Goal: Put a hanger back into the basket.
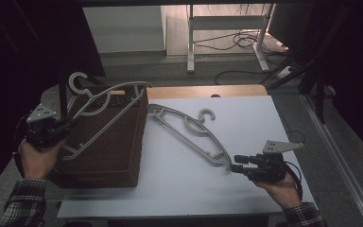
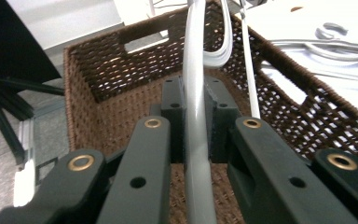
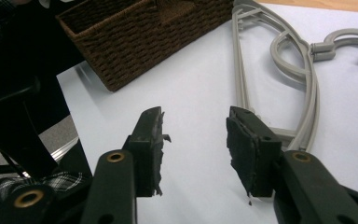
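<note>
High view: your left hand-held gripper [image 1: 61, 128] is clamped on a grey plastic hanger [image 1: 106, 111] lying tilted across the brown wicker basket [image 1: 118, 156] at the counter's [image 1: 246, 184] left edge, hook toward the far side. Step in hand, by the look of it: lowering this hanger into the basket. A second hanger [image 1: 189, 132] lies flat on the counter beside the basket. Your right hand-held gripper [image 1: 234, 163] stands open, empty, at its near end; next move calls for closing on that end.
</note>
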`<state>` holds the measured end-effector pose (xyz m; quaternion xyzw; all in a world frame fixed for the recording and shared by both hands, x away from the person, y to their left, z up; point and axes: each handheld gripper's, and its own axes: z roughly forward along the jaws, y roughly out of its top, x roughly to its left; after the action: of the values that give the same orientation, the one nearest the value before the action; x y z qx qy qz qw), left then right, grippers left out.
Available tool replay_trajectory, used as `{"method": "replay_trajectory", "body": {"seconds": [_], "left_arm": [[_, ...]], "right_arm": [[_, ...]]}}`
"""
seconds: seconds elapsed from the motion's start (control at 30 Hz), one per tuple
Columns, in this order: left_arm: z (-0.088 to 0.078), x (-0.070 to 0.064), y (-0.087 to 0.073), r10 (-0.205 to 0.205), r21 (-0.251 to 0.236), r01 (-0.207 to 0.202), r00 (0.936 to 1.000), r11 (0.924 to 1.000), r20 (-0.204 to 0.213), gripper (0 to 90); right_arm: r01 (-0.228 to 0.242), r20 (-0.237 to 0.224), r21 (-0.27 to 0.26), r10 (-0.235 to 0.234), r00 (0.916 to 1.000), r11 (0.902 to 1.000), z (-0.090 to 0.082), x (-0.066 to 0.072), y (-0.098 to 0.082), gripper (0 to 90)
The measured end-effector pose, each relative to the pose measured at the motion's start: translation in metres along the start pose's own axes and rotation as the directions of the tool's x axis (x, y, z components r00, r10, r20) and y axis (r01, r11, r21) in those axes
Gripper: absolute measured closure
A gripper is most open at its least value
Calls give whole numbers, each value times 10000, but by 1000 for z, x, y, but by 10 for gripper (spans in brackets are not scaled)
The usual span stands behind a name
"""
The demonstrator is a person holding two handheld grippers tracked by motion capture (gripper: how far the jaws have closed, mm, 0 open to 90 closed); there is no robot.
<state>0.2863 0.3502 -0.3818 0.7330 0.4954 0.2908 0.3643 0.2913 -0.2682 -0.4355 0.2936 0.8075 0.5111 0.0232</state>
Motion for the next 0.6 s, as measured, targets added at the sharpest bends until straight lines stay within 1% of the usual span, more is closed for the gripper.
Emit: {"method": "replay_trajectory", "body": {"seconds": [0.1, 0.13, 0.17, 0.27, 0.3, 0.43, 0.6], "left_arm": [[1, 3, -3, -16, 44, 17, 9998, 10000, -216, 815], [1, 5, -5, -59, 61, 61, 9994, 10000, -344, 815], [1, 5, -5, -59, 61, 61, 9994, 10000, -344, 815], [1, 7, -9, -64, 64, 68, 9986, 10000, -517, 815], [2, 8, -11, -56, 71, 61, 9980, 10000, -635, 815], [7, 9, -14, -38, 72, 44, 9971, 10000, -760, 815], [17, 9, -22, 64, 58, -60, 9973, 10000, -730, 813]], "right_arm": [[-55, 74, 64, 54, 10000, 10000, 1, 0, -1, 526], [-85, 79, 102, 84, 9999, 9999, 2, -1, -1, 521], [-82, 86, 113, 81, 9999, 9999, 2, -1, -1, 520], [-70, 68, 151, 69, 10000, 9999, 3, -1, -2, 517], [-72, 77, 202, 70, 9999, 9998, 4, -1, -2, 516], [-71, 61, 258, 70, 10000, 9996, 5, -1, -2, 513], [-84, 78, 312, 82, 9999, 9995, 7, -1, -3, 500]]}}
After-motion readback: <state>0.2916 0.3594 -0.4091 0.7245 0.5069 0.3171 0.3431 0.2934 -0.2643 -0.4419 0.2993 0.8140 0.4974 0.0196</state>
